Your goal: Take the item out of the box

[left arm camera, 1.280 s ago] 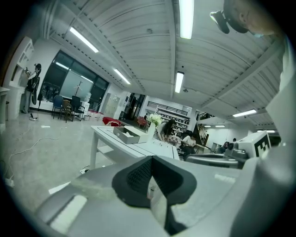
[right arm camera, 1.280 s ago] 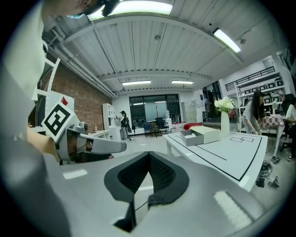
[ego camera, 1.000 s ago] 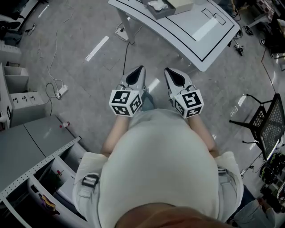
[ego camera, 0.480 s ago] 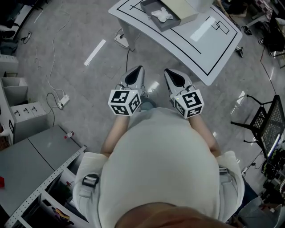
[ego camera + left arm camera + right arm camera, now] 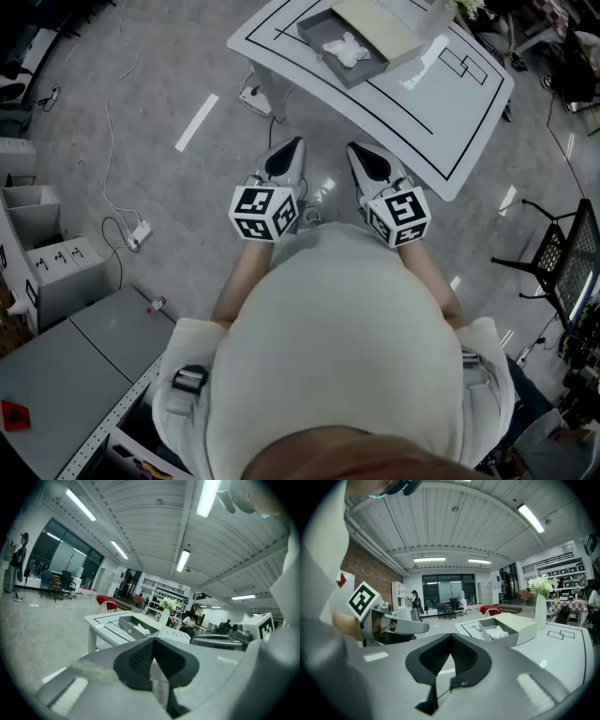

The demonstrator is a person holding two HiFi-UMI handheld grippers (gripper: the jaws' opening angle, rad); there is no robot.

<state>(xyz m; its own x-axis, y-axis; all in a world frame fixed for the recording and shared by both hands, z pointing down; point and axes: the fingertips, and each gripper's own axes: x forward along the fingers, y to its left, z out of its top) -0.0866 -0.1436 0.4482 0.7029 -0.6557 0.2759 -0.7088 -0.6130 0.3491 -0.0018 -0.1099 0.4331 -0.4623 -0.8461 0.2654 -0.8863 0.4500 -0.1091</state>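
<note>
An open grey box (image 5: pixel 330 39) with a beige lid (image 5: pixel 377 25) stands on the white table (image 5: pixel 441 112) ahead of me. A crumpled white item (image 5: pixel 344 47) lies inside it. My left gripper (image 5: pixel 289 150) and right gripper (image 5: pixel 364 152) are held side by side in front of my torso, over the floor and short of the table's near edge. Both are shut with nothing between the jaws. The box (image 5: pixel 506 631) and the item (image 5: pixel 497 632) show beyond the shut jaws in the right gripper view. In the left gripper view the box (image 5: pixel 133 624) is farther off.
A vase of white flowers (image 5: pixel 541 605) stands on the table behind the box. A black wire chair (image 5: pixel 567 258) is at the right. Grey cabinets (image 5: pixel 56 267) and a power strip with cable (image 5: pixel 139 231) lie on the floor at the left.
The table and box have slid down and nearer in the head view. Both grippers keep their place in front of my body, still shut.
</note>
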